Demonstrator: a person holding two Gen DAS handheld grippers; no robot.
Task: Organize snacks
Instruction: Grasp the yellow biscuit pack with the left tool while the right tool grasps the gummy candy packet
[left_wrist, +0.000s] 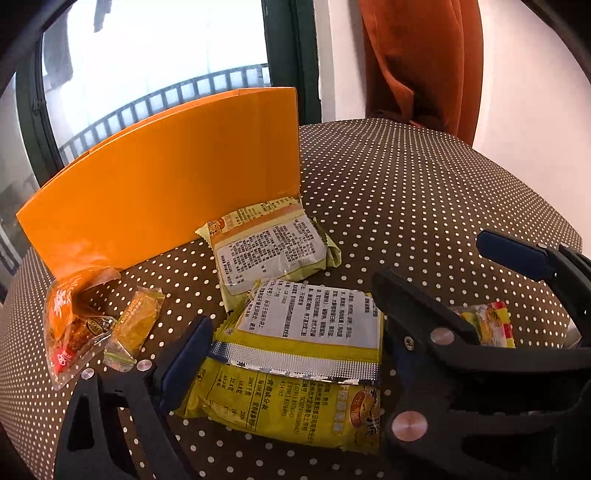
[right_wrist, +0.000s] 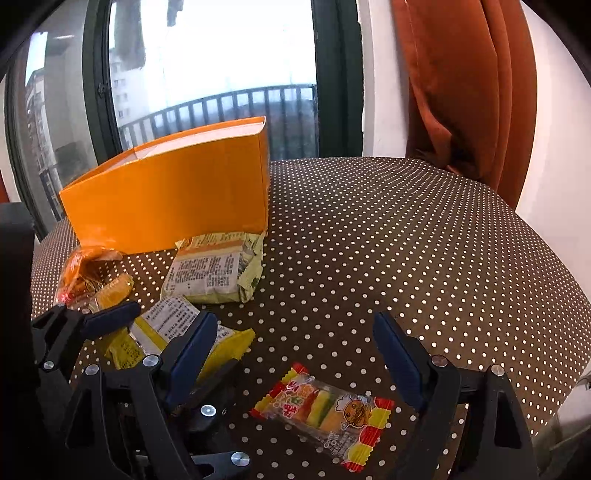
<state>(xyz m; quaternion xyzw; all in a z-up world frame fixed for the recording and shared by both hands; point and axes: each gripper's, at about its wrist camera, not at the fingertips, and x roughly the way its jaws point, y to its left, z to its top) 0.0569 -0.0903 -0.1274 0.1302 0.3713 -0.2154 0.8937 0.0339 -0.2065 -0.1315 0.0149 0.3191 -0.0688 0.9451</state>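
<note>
- The round table (right_wrist: 388, 240), covered in a brown cloth with white polka dots, stands before a dark-framed window (right_wrist: 221, 55) with a balcony railing outside; a rust-orange curtain (right_wrist: 465, 92) hangs to its right
- An open-topped orange cardboard box (right_wrist: 177, 199) stands upright at the table's far left edge
- The left gripper (left_wrist: 291, 354), black with blue pads, has its jaws released and spread to either side of the yellow foil snack packet (left_wrist: 295, 373), which lies flat with its printed white label and silver seam facing up; whether the pads touch its edges cannot be told
- The right gripper (right_wrist: 295, 365), built the same, is also released, its fingers standing wide on either side of the small clear gummy candy packet (right_wrist: 325, 406) with red-and-yellow striped ends, without touching it
- A pale green crinkled snack packet (left_wrist: 273, 247) lies label up just in front of the box, its far end touching the box's base and its near end overlapping the yellow packet
- An orange transparent pouch (left_wrist: 74, 317) lies at the left near the box corner
- A small yellow wrapped sweet (left_wrist: 136, 325) lies against that pouch
</note>
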